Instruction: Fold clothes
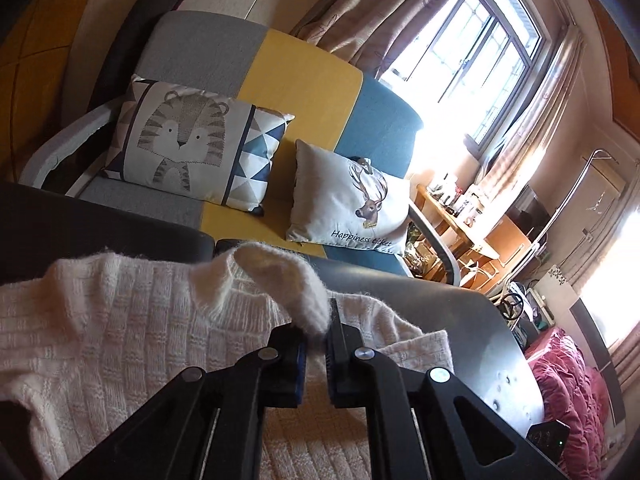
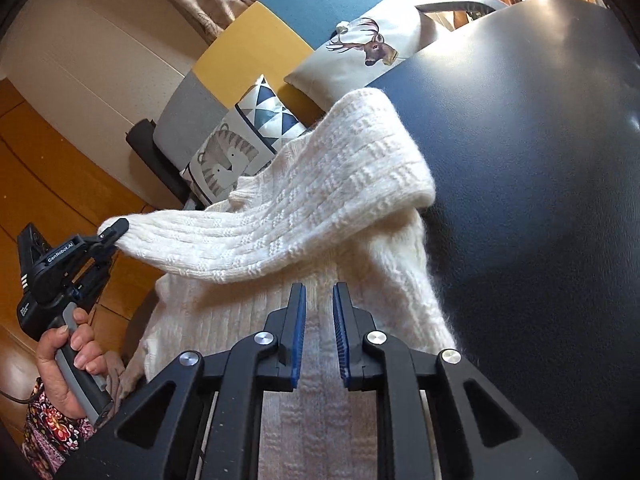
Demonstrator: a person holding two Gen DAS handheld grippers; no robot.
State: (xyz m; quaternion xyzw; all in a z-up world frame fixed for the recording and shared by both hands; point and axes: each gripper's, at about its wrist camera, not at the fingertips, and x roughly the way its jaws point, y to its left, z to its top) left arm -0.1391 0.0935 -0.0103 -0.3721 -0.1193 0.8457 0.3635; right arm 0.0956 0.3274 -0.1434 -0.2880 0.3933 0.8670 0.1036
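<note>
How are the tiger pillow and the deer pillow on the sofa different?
The tiger pillow shows a grey striped tiger face framed by dark stripes and blue triangles; the deer pillow shows a brown antlered deer head on plain white. The deer pillow carries the words "Happiness ticket"; the tiger pillow shows no writing. The tiger pillow leans on the sofa's grey and yellow parts, the deer pillow on yellow and blue. Both lean on the backrest.
</note>
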